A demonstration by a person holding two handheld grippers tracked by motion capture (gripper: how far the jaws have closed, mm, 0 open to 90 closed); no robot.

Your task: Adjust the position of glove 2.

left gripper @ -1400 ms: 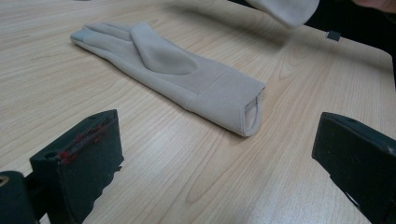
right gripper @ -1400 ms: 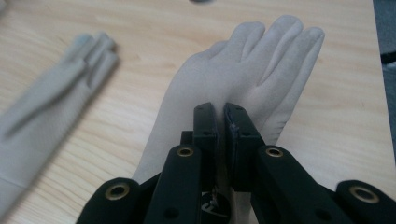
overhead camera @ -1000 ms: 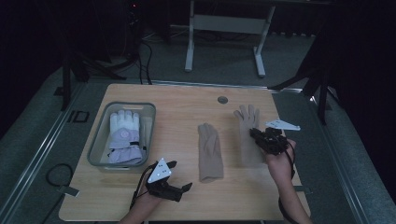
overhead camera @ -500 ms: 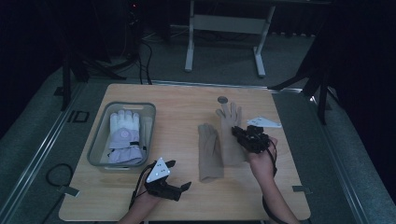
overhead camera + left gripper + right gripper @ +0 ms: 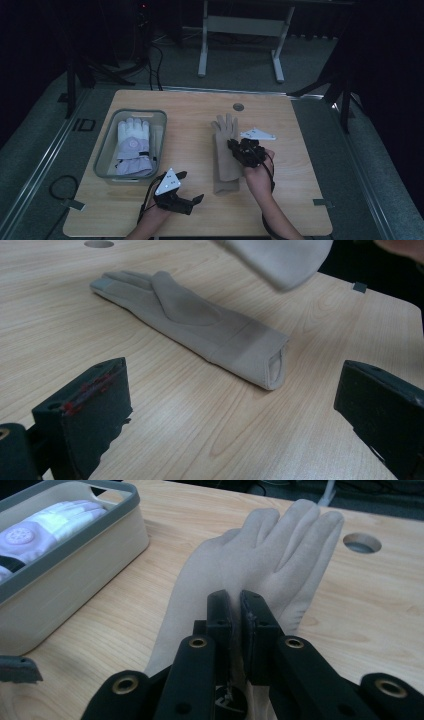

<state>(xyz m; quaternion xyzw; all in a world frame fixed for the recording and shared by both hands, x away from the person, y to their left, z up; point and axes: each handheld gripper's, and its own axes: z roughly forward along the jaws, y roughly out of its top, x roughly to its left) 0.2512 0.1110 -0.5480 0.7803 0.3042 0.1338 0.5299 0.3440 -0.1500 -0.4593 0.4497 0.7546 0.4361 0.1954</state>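
Two beige gloves mid-table: one flat (image 5: 200,330), other (image 5: 250,565) pinched in your right gripper (image 5: 235,605), carried above it. Left gripper (image 5: 230,405) near edge, jaws wide, holding nothing. Soft, light, limp fabric; grip cuff, expect droop. Bin (image 5: 107,150) far left holds white glove (image 5: 132,147).

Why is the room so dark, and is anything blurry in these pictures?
High view: light falls on the table alone, the room stays black. Left gripper view: the lying beige glove is sharp, the hanging glove soft. Right gripper view: the right gripper looms dark.
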